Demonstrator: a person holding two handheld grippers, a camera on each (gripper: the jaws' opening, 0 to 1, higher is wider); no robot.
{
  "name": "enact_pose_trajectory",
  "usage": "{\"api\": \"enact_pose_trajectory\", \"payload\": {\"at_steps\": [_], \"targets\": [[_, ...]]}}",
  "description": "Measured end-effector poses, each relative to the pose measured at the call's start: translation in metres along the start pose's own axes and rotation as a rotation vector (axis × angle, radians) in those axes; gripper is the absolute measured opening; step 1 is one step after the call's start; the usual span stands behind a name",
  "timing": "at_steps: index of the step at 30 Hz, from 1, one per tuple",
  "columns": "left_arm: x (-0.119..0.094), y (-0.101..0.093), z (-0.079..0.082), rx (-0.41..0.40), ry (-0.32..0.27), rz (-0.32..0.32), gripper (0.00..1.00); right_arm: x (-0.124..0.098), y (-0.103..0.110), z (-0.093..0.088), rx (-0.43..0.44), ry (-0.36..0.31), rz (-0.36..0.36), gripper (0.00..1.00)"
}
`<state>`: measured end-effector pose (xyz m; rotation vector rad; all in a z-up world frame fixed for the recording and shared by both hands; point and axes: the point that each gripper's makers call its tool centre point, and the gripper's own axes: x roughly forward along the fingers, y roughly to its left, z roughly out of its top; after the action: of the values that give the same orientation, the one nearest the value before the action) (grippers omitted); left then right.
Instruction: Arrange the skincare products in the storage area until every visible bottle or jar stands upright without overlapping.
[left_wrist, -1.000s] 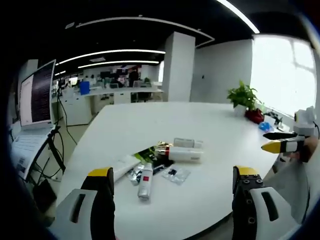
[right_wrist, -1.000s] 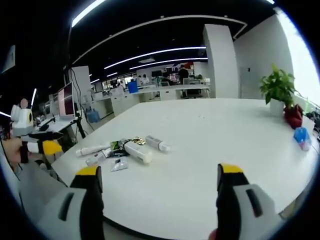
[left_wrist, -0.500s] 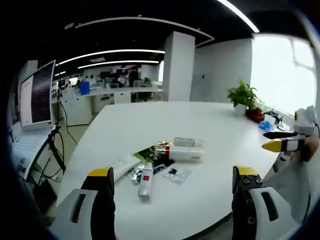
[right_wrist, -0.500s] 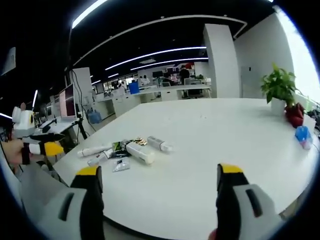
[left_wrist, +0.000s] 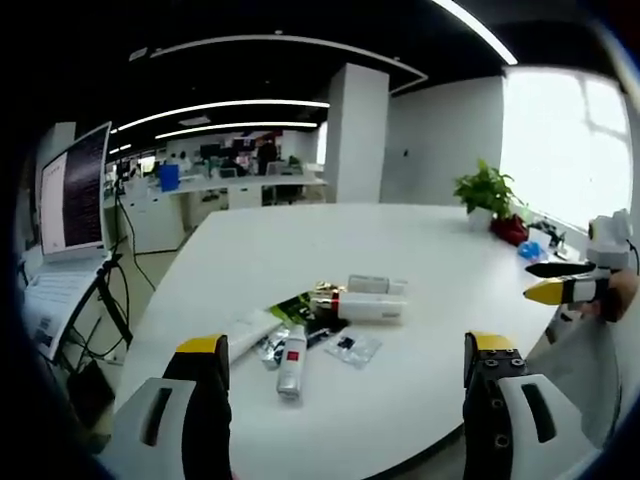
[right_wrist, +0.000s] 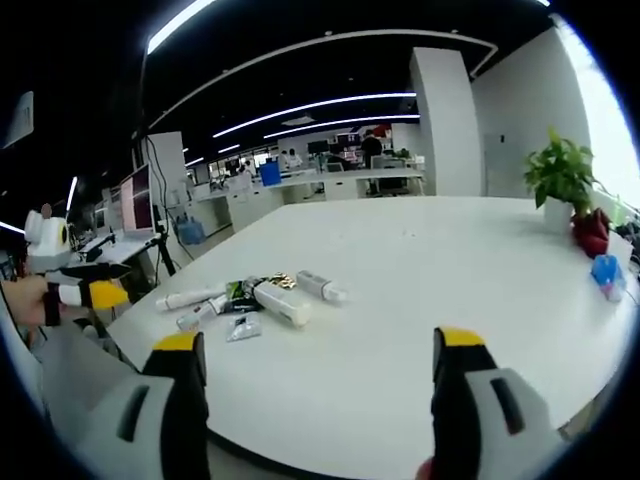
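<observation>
Essentially nothing had changed over the last second: both views held almost the same framing, and no product had moved. The left gripper (left_wrist: 340, 375) hung off the near edge of the worktop (left_wrist: 400, 240), fingers released and empty. The right gripper (right_wrist: 310, 370) was likewise held short of the near edge, fingers spread wide, holding nothing.

All products lay flat in a loose cluster near the worktop's near left edge. A small bottle (left_wrist: 291, 362) with a red label lay closest to that edge. A tube (left_wrist: 247, 333) lay beside it, towards the left edge. A large bottle (left_wrist: 365, 308) with a red band lay on its side further in, with a second white bottle (left_wrist: 376, 286) just behind it. A clear sachet (left_wrist: 352, 348) and a green packet (left_wrist: 297, 309) lay among them, some items touching or overlapping; exact contacts were too small to tell.

Judgement: task not yet started. No bottle stood upright. The stillness suggested a pause before the first reach, probably to the nearest small bottle.
</observation>
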<state>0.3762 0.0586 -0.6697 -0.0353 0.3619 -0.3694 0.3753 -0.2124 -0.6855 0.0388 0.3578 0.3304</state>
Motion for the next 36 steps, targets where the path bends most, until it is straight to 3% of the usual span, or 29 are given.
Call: {"api": "enact_pose_trajectory", "payload": {"at_steps": [15, 20, 36], "targets": [[0.000, -0.001, -0.001, 0.003, 0.002, -0.012, 0.95, 0.000, 0.002, -0.001, 0.010, 0.018, 0.006, 0.94], [0.001, -0.002, -0.001, 0.001, 0.005, -0.020, 0.95, 0.001, -0.003, -0.003, 0.054, 0.032, 0.003, 0.94], [0.001, -0.001, -0.002, -0.015, 0.009, -0.027, 0.94, 0.017, 0.005, -0.002, -0.017, 0.087, 0.054, 0.91]]}}
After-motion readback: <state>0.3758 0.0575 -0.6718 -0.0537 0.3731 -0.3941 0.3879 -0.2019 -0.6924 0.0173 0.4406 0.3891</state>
